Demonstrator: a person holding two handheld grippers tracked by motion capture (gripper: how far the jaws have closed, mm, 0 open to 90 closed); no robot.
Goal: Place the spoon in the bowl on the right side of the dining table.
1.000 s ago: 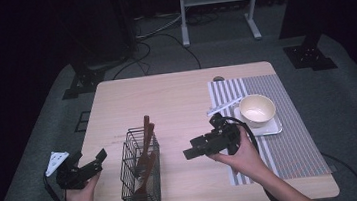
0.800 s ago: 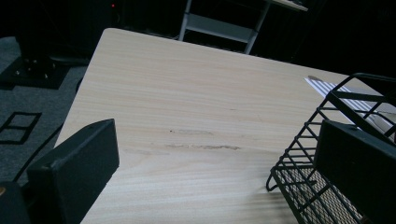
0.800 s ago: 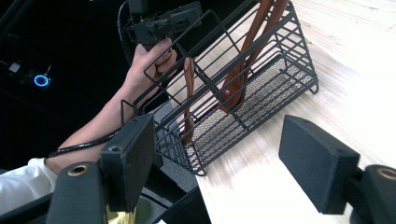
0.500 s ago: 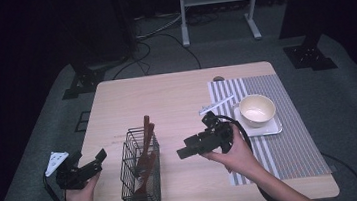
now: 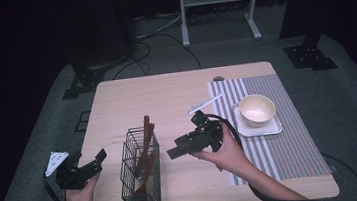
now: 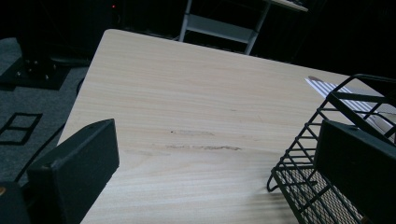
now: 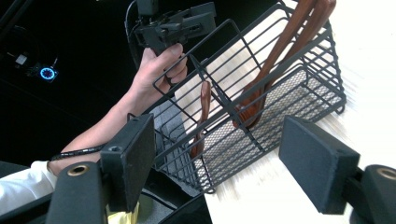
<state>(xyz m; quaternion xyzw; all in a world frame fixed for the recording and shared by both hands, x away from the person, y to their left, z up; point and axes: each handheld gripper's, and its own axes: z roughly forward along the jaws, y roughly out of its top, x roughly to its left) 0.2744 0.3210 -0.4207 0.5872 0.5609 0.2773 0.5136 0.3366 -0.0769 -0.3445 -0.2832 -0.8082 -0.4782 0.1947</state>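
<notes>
A black wire basket [image 5: 129, 178] stands on the wooden table [image 5: 166, 94] near its front left. Several brown wooden utensils [image 5: 146, 140] lean inside it. My right gripper [image 5: 175, 149] hovers just right of the basket, pointing at it, open and holding nothing. In the right gripper view the basket [image 7: 327, 60] and the utensils [image 7: 285, 46] lie ahead between the wide-apart jaws. My left gripper [image 5: 96, 160] is held at the table's left front edge, left of the basket, open and holding nothing. The left gripper view has the basket's corner [image 6: 303, 191] at the right.
A cream bowl [image 5: 257, 109] sits on a white square plate [image 5: 273, 129] on a striped placemat [image 5: 282, 152] at the right. A small white strip [image 5: 205, 103] lies by the mat's left edge. The back half of the table is bare wood.
My right gripper has moved left, away from the bowl and toward the basket. The left gripper has stayed put.
</notes>
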